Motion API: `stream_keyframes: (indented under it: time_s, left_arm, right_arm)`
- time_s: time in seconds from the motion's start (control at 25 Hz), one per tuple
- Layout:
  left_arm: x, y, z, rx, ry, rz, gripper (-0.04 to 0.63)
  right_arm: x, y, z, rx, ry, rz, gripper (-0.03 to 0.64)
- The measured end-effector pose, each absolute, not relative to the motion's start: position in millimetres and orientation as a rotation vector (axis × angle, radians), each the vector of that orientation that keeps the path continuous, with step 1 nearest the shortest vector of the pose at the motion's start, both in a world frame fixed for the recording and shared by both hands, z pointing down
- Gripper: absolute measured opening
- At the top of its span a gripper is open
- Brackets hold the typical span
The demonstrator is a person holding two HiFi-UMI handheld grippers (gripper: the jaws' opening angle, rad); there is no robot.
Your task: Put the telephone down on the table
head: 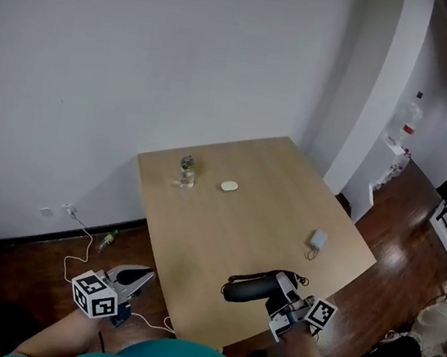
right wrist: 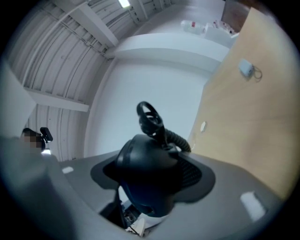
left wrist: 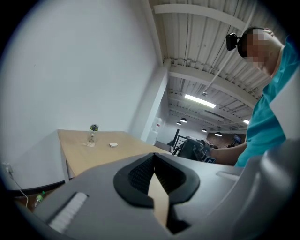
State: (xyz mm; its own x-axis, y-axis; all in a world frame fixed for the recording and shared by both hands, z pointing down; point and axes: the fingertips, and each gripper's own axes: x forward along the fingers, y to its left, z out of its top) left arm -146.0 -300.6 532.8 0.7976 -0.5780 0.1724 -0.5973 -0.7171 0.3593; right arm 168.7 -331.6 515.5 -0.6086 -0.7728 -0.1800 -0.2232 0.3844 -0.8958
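Your right claw [head: 283, 292] clamps the smooth, rounded black telephone handset [head: 251, 288] over the pale wooden surface [head: 216, 230], near its front edge. The right gripper view alone shows its coiled cord [right wrist: 177, 138] clearly. Your left claw [head: 142, 279] is pinched narrow and empty.

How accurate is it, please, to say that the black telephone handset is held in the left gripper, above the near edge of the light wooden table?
Not quite: the right gripper, not the left gripper, holds the black telephone handset, as the right gripper view shows. It is above the near edge of the light wooden table.
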Motion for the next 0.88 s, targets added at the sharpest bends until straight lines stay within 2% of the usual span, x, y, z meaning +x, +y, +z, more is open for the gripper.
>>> stream_keyframes:
  time_s: [0.16, 0.28, 0.56, 0.88]
  left_arm:
    - [-102.1, -353.3, 540.2, 2.542, -0.956, 0.014, 0.006]
    - [-81.8, -388.2, 540.8, 2.569, -0.985, 0.077, 0.006]
    - [-69.1, -470.9, 545.3, 2.651, -0.94, 0.172, 0.006]
    - [-42.5, -555.0, 591.6, 2.667, -0.762, 0.177, 0.006]
  right_arm:
    - [203.2, -390.0, 536.0, -0.809, 2.112, -1.246, 0.291]
    - [224.0, -438.4, 554.1, -0.814, 2.117, -1.274, 0.291]
    - [250.0, -534.2, 576.9, -0.898, 2.07, -1.263, 0.291]
    - [254.8, -627.8, 608.0, -1.017, 2.048, -1.242, 0.291]
